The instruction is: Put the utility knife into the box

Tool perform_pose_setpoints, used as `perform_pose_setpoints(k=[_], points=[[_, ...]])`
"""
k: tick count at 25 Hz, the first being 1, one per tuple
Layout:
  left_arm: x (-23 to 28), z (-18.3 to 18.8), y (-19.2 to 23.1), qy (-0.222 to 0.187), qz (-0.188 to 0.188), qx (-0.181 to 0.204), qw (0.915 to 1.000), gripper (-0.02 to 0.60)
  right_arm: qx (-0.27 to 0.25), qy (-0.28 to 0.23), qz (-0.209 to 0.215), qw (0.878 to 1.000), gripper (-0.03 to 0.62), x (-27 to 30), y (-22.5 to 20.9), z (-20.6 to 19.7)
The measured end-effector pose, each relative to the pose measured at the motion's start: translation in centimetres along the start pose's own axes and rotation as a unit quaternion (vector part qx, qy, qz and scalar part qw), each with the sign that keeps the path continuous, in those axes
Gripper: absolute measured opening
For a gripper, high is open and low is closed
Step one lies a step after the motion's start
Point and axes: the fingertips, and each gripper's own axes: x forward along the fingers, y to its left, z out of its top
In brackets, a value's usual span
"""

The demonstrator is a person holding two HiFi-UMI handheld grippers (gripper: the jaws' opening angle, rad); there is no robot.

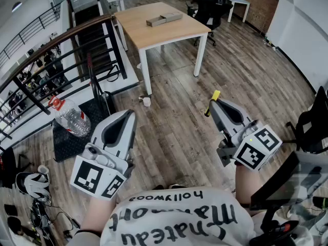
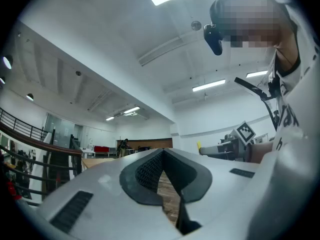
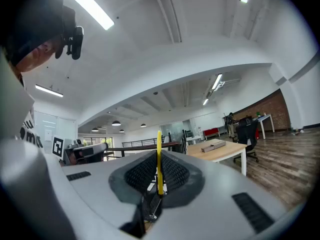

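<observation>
Between the jaws of my right gripper [image 1: 212, 105] stands a yellow utility knife [image 1: 215, 96], and the gripper is shut on it. In the right gripper view the knife's thin yellow edge [image 3: 159, 160] rises upright out of the right gripper [image 3: 158, 176]. A flat grey box [image 1: 163, 19] lies on the wooden table [image 1: 154, 34] far ahead; the right gripper view has the box [image 3: 213, 146] at right of centre. My left gripper [image 1: 129, 116] is shut and empty, held low at the left. In its own view the left gripper [image 2: 162, 156] points across the room, well short of the table.
A black stair railing [image 1: 56, 60] runs along the left. A big water bottle [image 1: 72, 118] lies on a dark mat, and a small cup [image 1: 147, 101] stands on the floor by the table leg. Office chairs [image 1: 211, 9] stand behind the table, and another [image 1: 313, 127] at right.
</observation>
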Motion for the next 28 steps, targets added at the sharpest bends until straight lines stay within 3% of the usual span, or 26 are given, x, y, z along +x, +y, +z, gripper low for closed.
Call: perform_pose_setpoints(k=[10, 16, 21, 28], points=[[-1.0, 0.0, 1.5, -0.002, -0.008, -0.005, 0.9999, 0.005, -0.001, 0.001, -0.004, 1.0, 0.029, 1.2, 1.3, -0.1], [1.6, -3.2, 4.4, 0.026, -0.024, -0.032, 0.9988, 0.005, -0.009, 0.018, -0.012, 1.0, 0.029, 4.4, 0.7, -1.9], [3.1, -4.3, 6.5, 0.024, -0.027, -0.05, 0.9981, 0.005, -0.002, 0.02, -0.013, 1.0, 0.029, 6.5, 0.5, -3.5], [8.2, -7.0, 8.9, 0.043, -0.029, -0.057, 0.997, 0.005, 0.013, 0.035, -0.003, 0.999, 0.029, 10.2, -4.1, -4.1]])
